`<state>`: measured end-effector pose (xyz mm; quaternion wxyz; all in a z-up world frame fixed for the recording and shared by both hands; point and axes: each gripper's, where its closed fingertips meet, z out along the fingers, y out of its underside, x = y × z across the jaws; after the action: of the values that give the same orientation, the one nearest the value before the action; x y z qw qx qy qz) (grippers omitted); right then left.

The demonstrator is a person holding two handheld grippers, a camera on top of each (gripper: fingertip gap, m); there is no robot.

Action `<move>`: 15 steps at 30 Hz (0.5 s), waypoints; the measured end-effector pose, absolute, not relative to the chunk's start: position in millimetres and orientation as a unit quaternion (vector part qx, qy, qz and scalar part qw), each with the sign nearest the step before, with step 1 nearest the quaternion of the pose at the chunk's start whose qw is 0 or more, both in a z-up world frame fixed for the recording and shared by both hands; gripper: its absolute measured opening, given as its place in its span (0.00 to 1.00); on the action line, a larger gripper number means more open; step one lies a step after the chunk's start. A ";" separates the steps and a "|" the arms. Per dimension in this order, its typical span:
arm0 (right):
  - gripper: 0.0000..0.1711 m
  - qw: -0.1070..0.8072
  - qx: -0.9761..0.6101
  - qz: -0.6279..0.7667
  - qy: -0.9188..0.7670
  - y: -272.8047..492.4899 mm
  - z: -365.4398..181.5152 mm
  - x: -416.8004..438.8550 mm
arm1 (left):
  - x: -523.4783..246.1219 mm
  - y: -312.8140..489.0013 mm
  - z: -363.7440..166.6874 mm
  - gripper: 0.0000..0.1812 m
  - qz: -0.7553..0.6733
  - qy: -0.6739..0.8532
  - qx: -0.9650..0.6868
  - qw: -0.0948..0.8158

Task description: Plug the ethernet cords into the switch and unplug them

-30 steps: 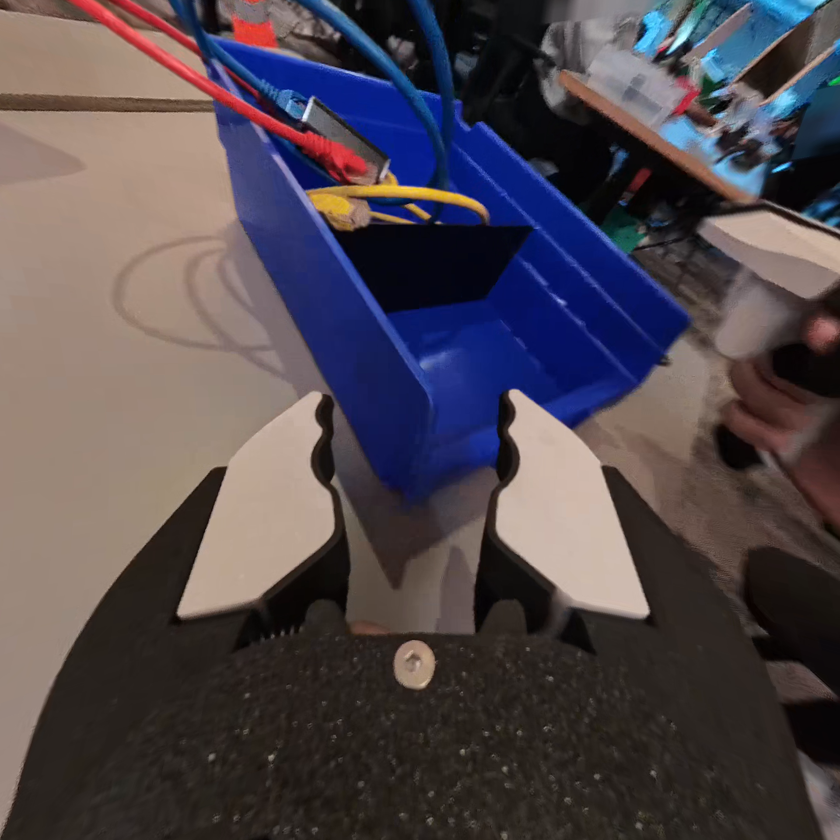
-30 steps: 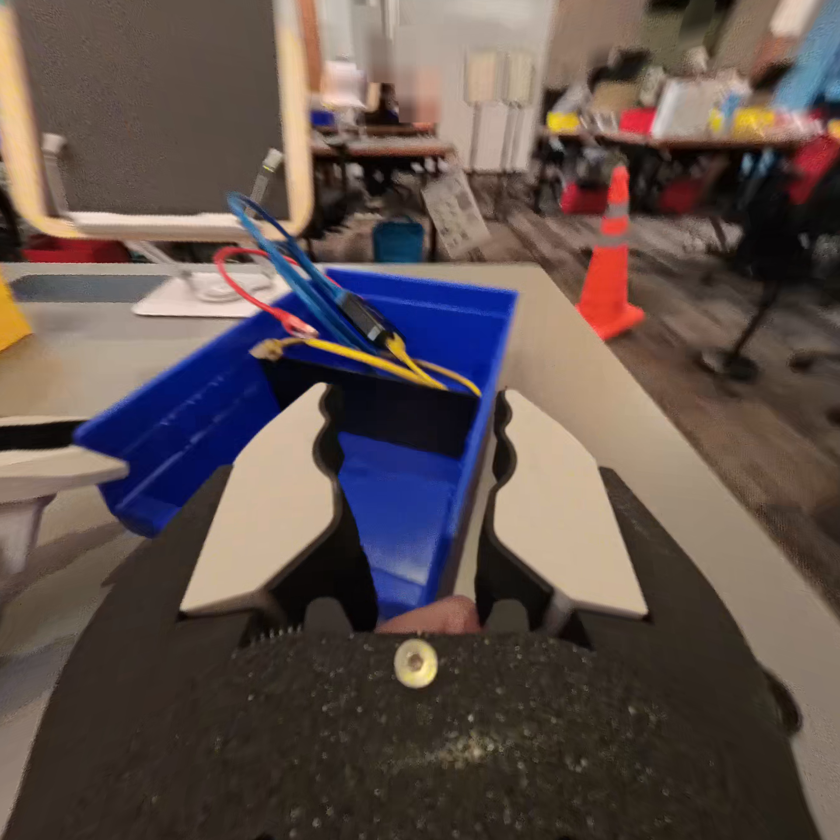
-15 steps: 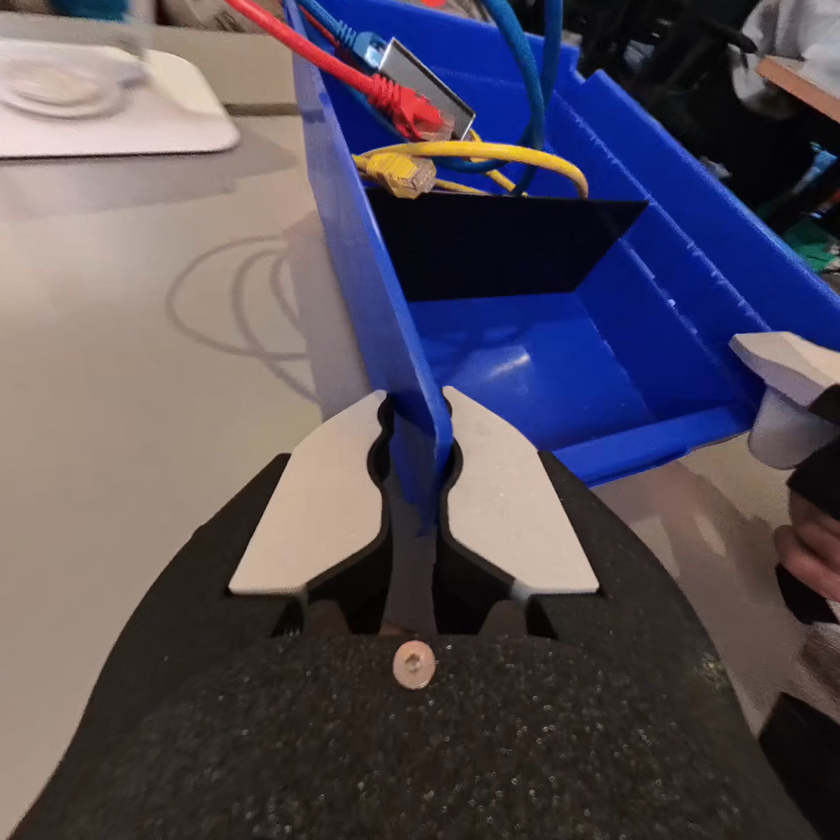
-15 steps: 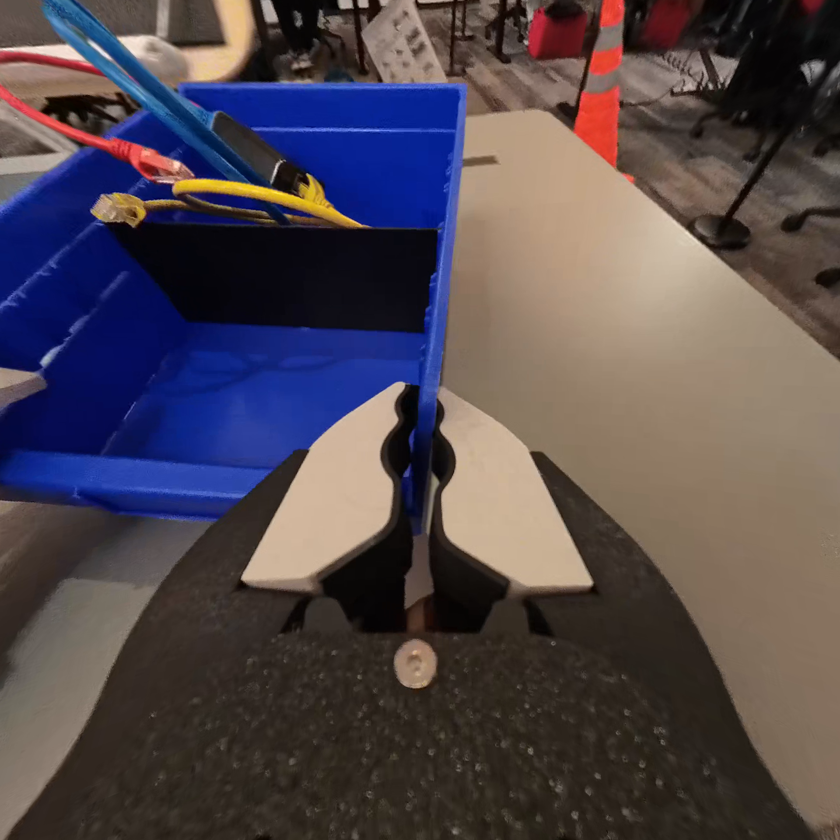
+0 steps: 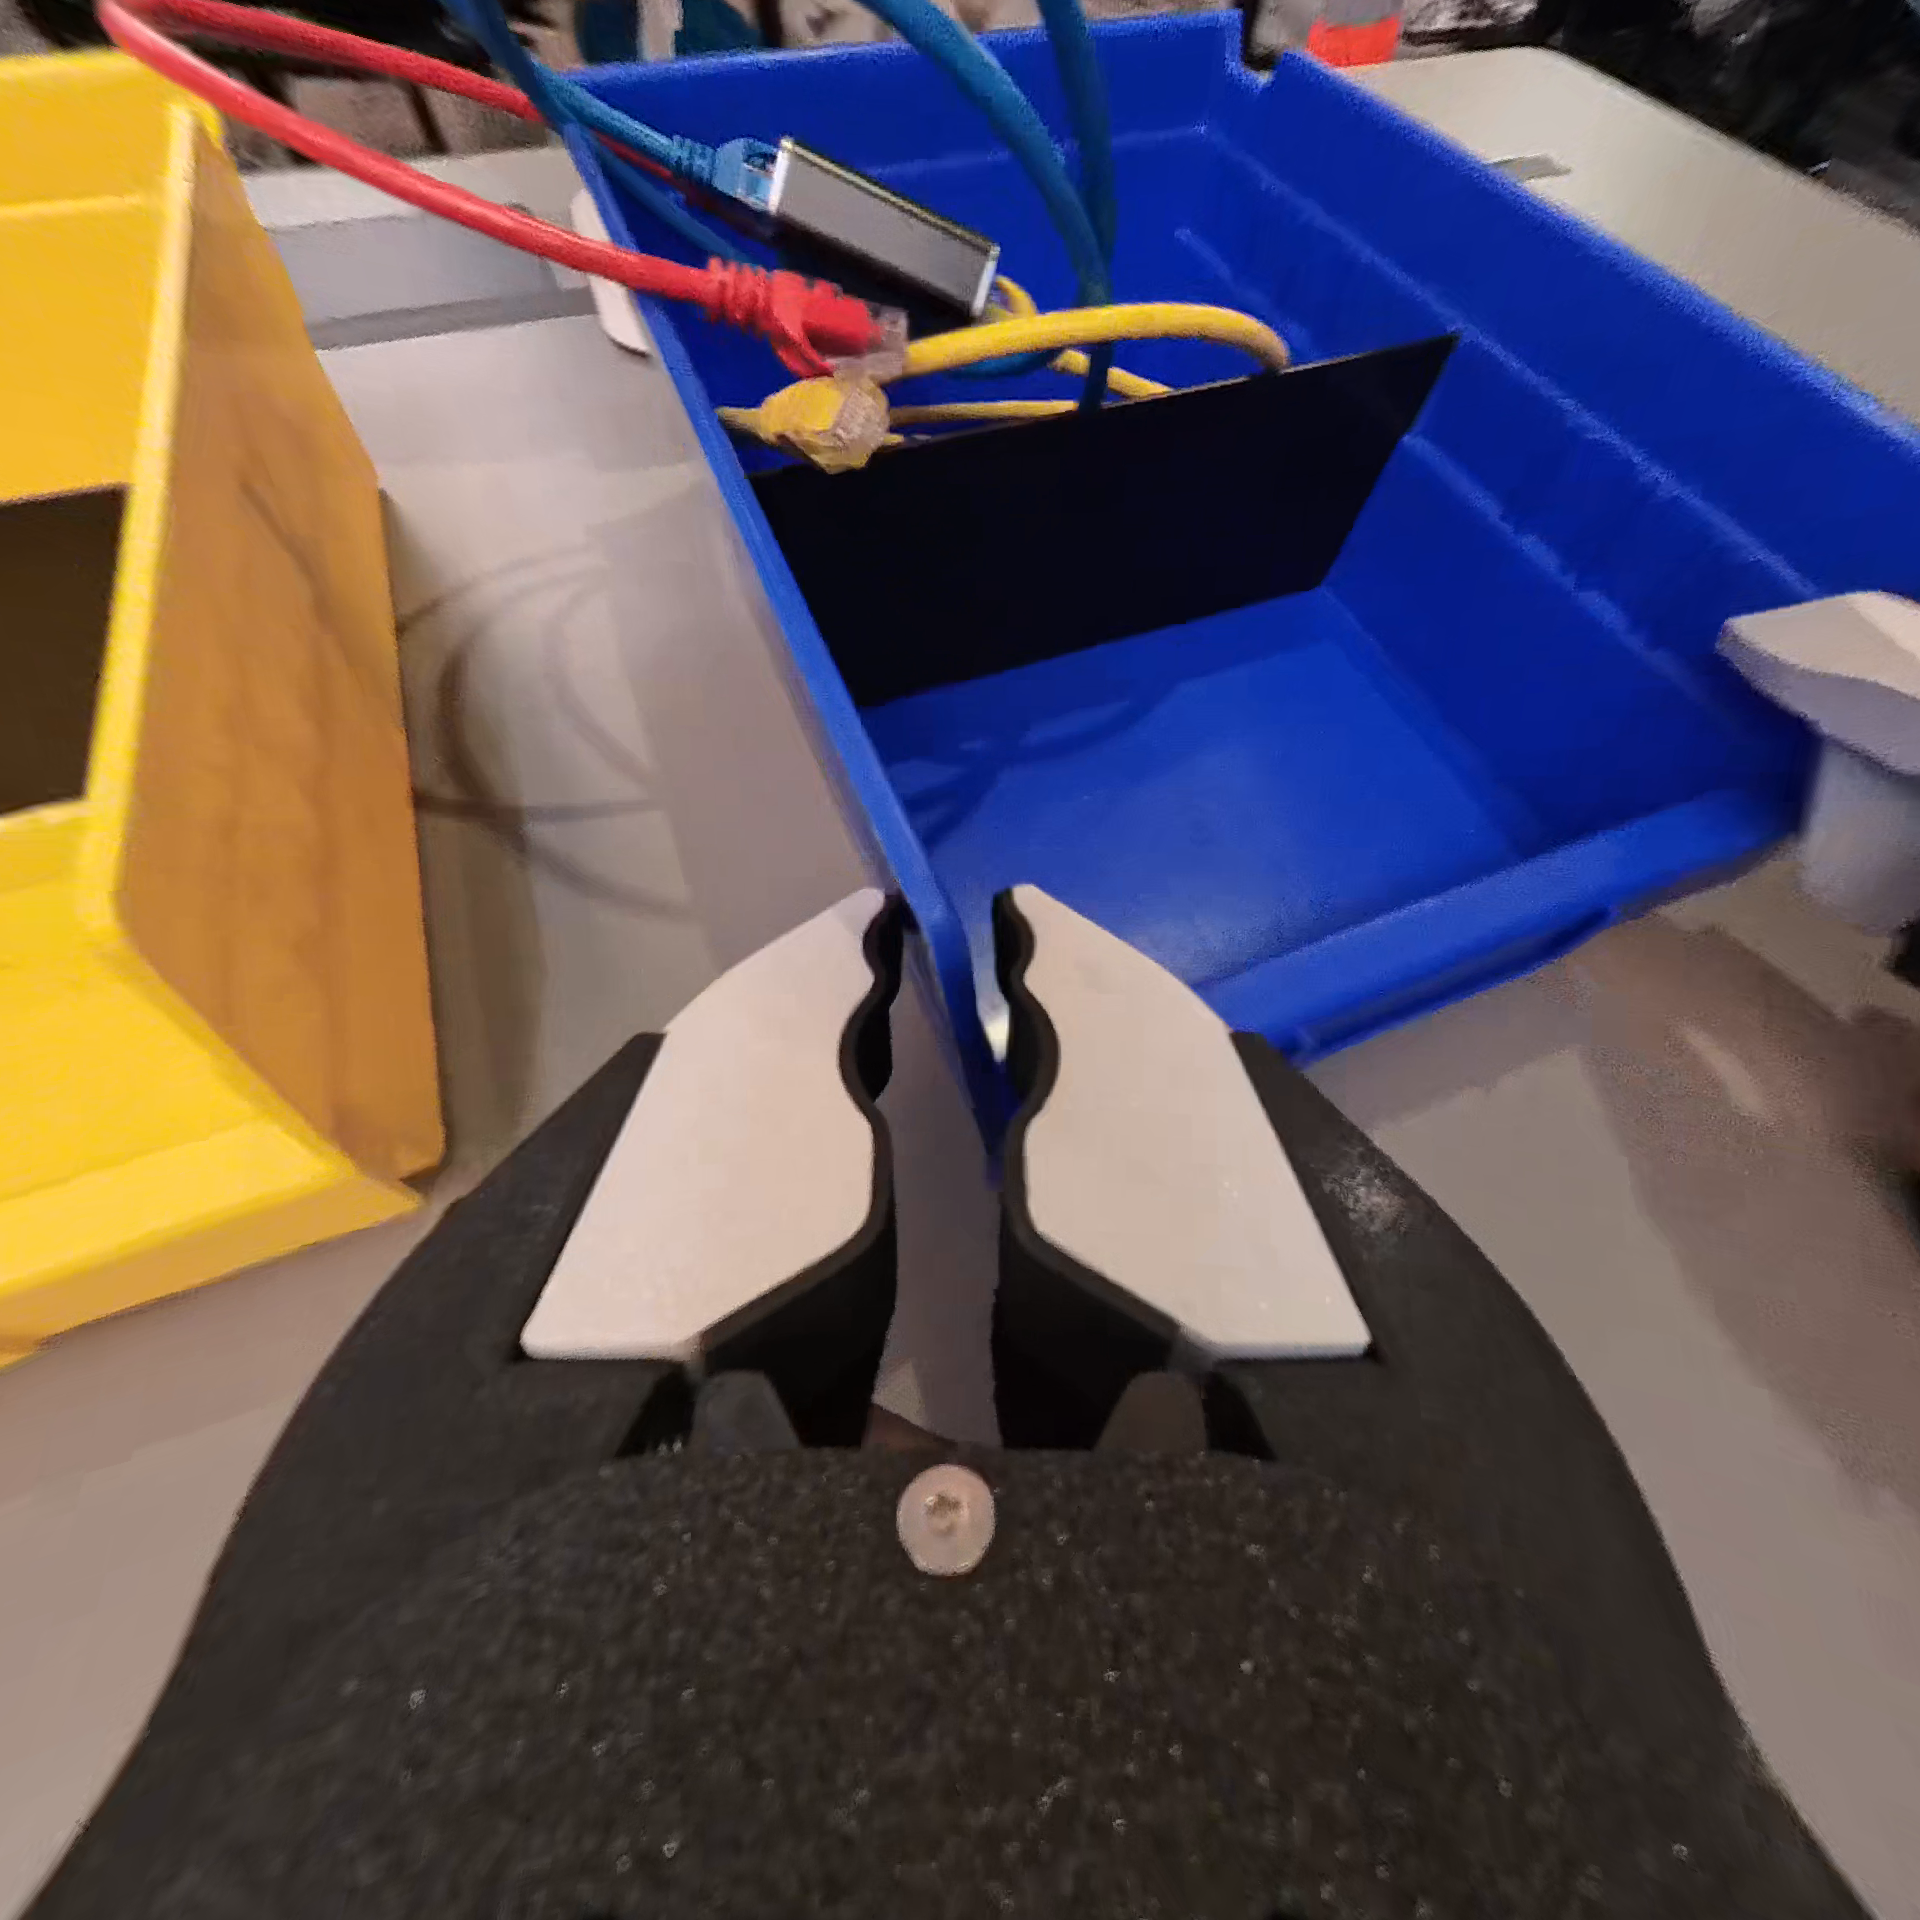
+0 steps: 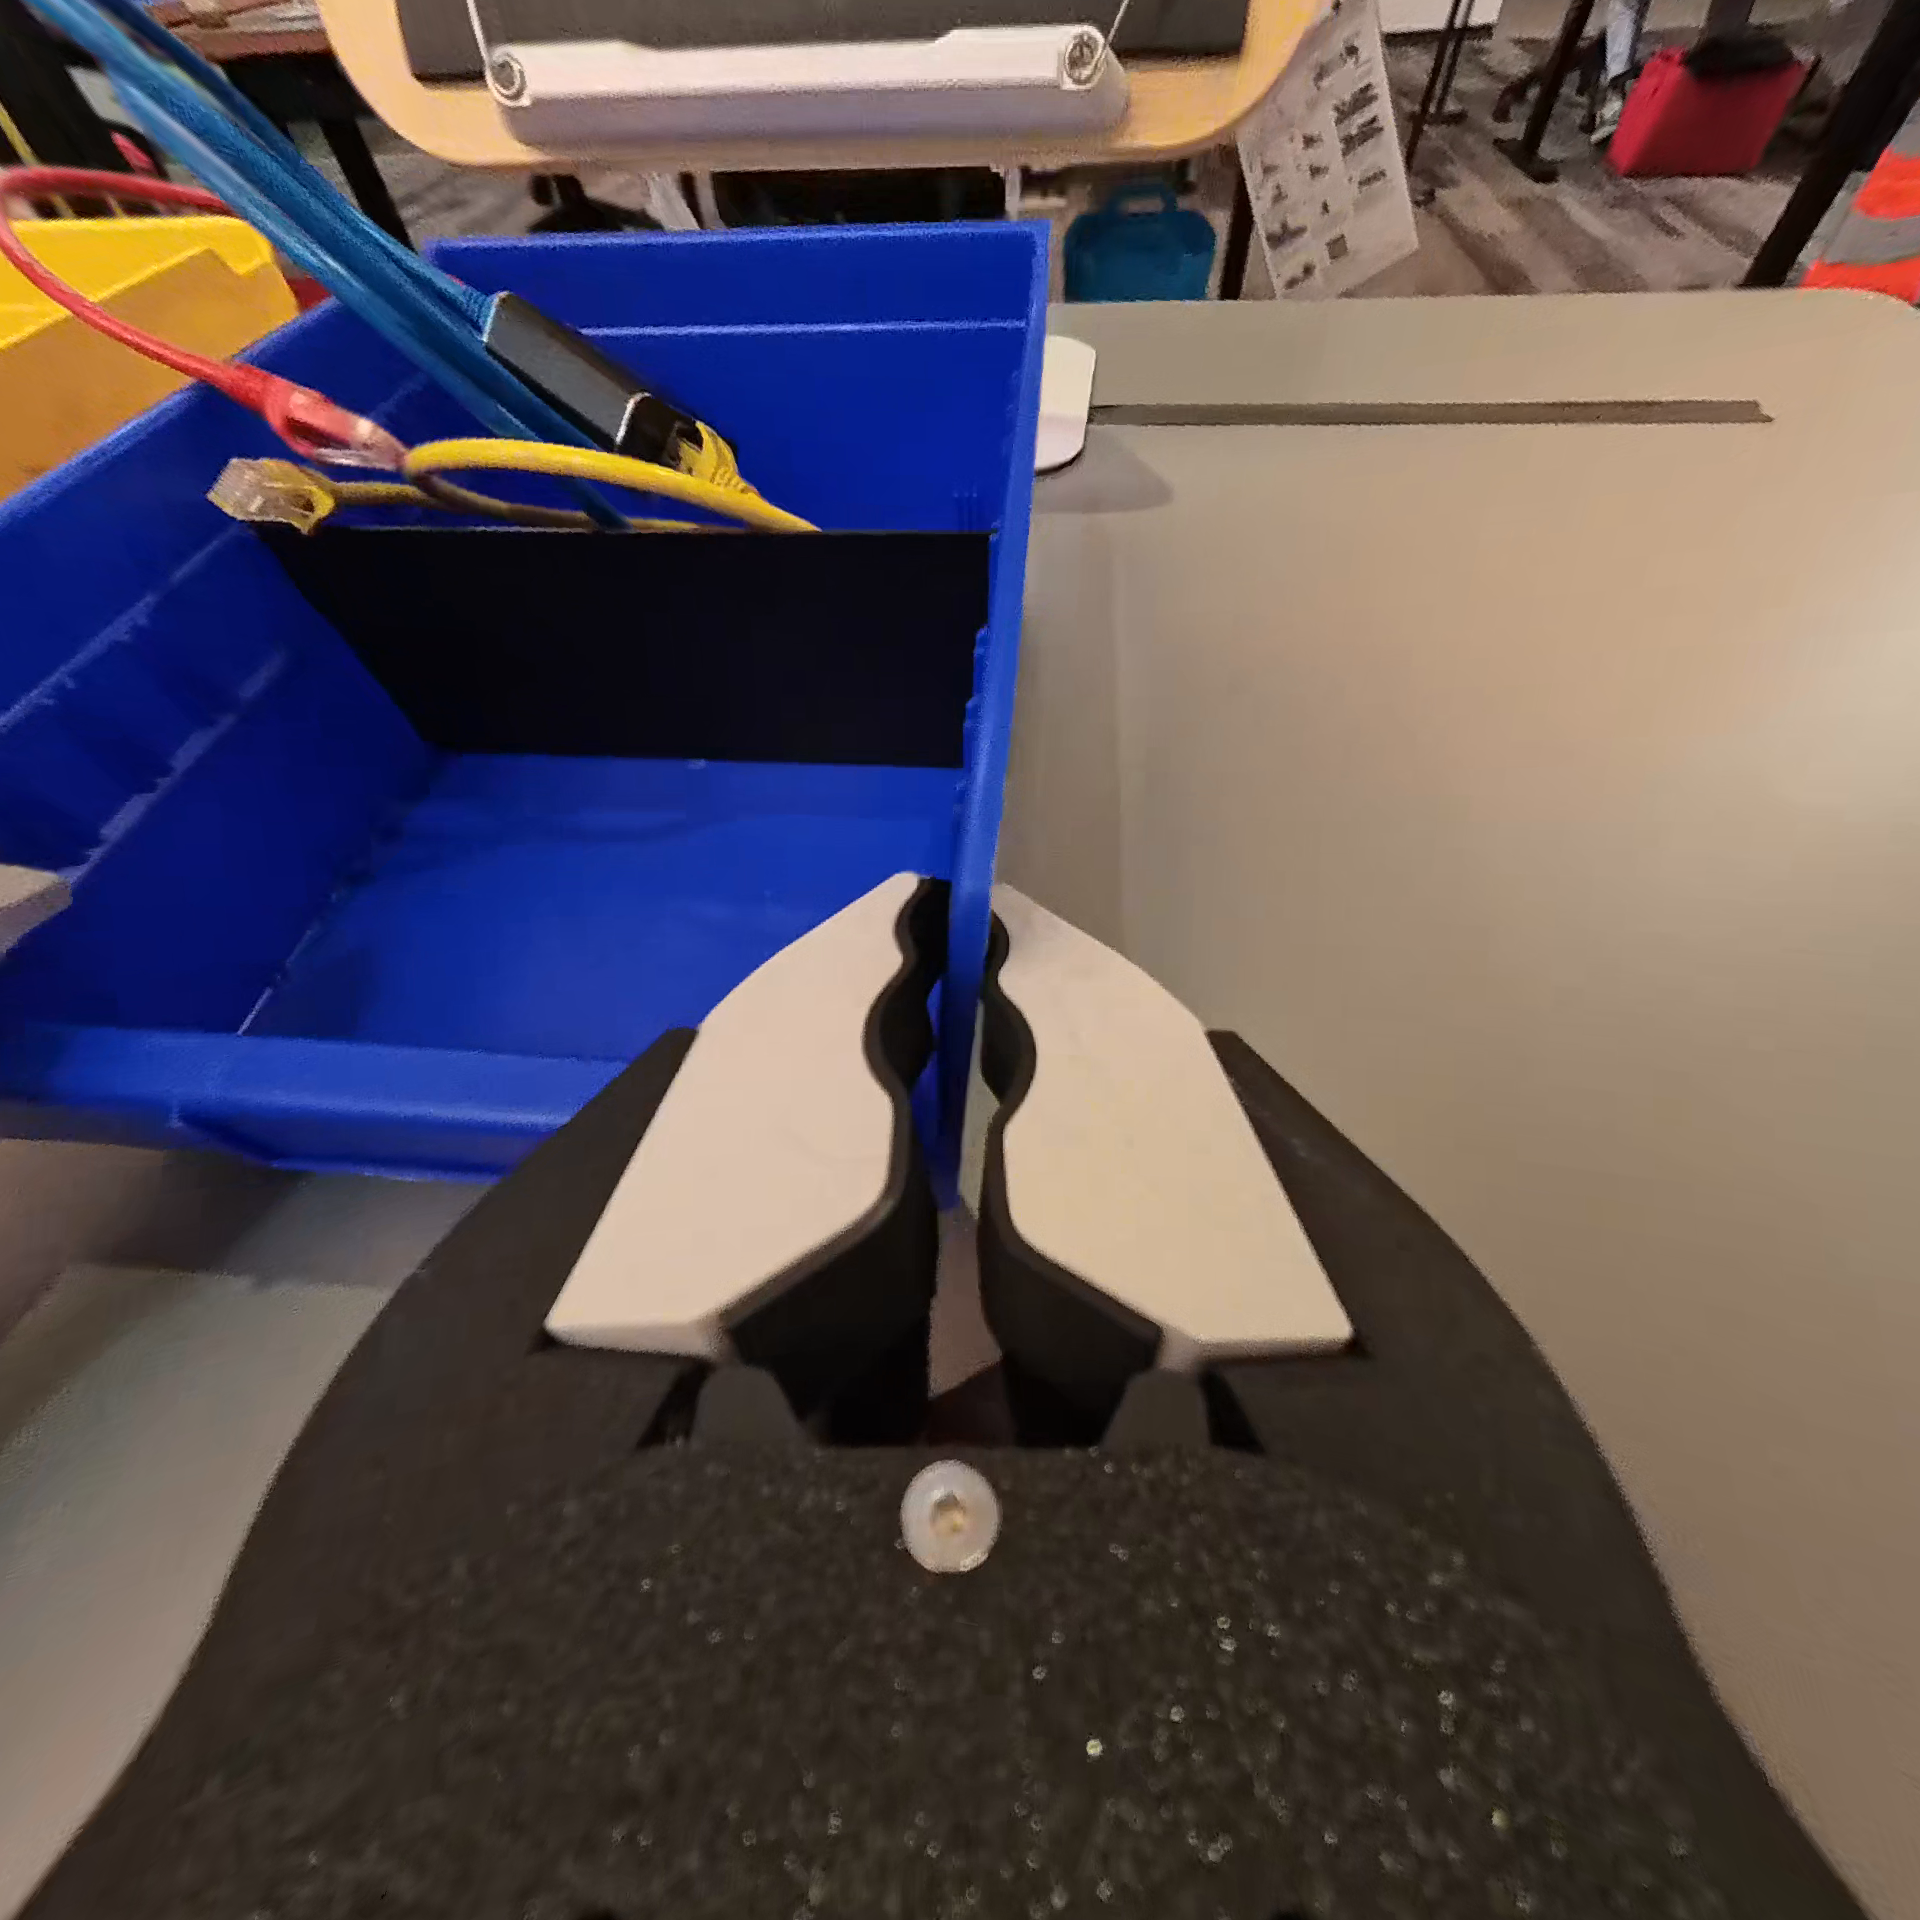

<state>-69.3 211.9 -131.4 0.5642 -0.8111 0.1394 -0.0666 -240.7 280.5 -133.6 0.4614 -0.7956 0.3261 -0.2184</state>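
Observation:
A blue bin (image 5: 1558, 343) (image 6: 790, 301) stands on the grey table. Behind its black divider (image 5: 1081, 520) (image 6: 644, 644) a small silver-black switch (image 5: 883, 234) (image 6: 577, 384) hangs tilted on blue cords (image 5: 727, 166) plugged into its upper end. A yellow cord (image 6: 707, 452) is plugged into its lower end. A red plug (image 5: 821, 317) and a yellow plug (image 5: 826, 416) hang loose. My left gripper (image 5: 945, 904) is shut on the bin's left wall. My right gripper (image 6: 956, 894) is shut on its right wall, and one of its fingers (image 5: 1849, 665) shows in the left wrist view.
A yellow bin (image 5: 208, 727) (image 6: 125, 312) stands close to the left of the blue bin. A white pad (image 6: 1065, 405) and a dark strip (image 6: 1423, 414) lie on the table (image 6: 1455, 831) behind. Chairs, stands and an orange cone (image 6: 1870, 239) are on the floor beyond. The left gripper's tips are roughly 20 cm from the right gripper's. It is some 12 cm from my left tips to the red plug (image 5: 821, 317). Both grippers' tips are roughly 20 cm from the small silver-black switch (image 5: 883, 234). Look for it in the right wrist view (image 6: 559, 374) too.
Both grippers went from open to shut on the bin's side walls. Since then the bin has shifted with them, and the yellow bin has come into view at the left.

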 end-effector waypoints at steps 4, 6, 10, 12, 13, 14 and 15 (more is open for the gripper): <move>0.19 0.559 -0.826 -0.042 0.062 179.5 -127.5 -83.0 | -281.2 247.0 -93.2 0.34 -0.328 0.308 -0.782 0.430; 0.20 0.550 -0.835 -0.016 0.013 157.5 -126.3 -97.2 | -340.5 259.3 -74.8 0.38 -0.306 0.264 -0.782 0.475; 0.19 0.549 -0.833 0.043 -0.056 133.1 -123.5 -130.2 | -469.0 328.5 -72.4 0.23 -0.188 0.211 -0.783 0.554; 0.18 0.543 -0.831 0.093 -0.076 136.9 -124.5 -154.2 | -509.4 371.7 -92.9 0.24 -0.112 0.210 -0.819 0.523; 0.18 0.538 -0.831 0.116 -0.086 141.1 -125.4 -167.1 | -519.4 391.0 -99.1 0.27 -0.100 0.204 -0.828 0.513; 0.19 0.531 -0.831 0.135 -0.100 145.5 -125.7 -181.0 | -522.3 407.4 -103.6 0.27 -0.108 0.198 -0.833 0.505; 0.19 0.526 -0.829 0.151 -0.118 149.7 -124.2 -195.8 | -519.4 420.1 -107.0 0.27 -0.131 0.193 -0.837 0.494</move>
<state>-195.8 149.7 -124.2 0.5259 -0.8287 -0.1181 0.1511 -519.4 420.1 -107.0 0.4943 -0.8374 0.1927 -0.1314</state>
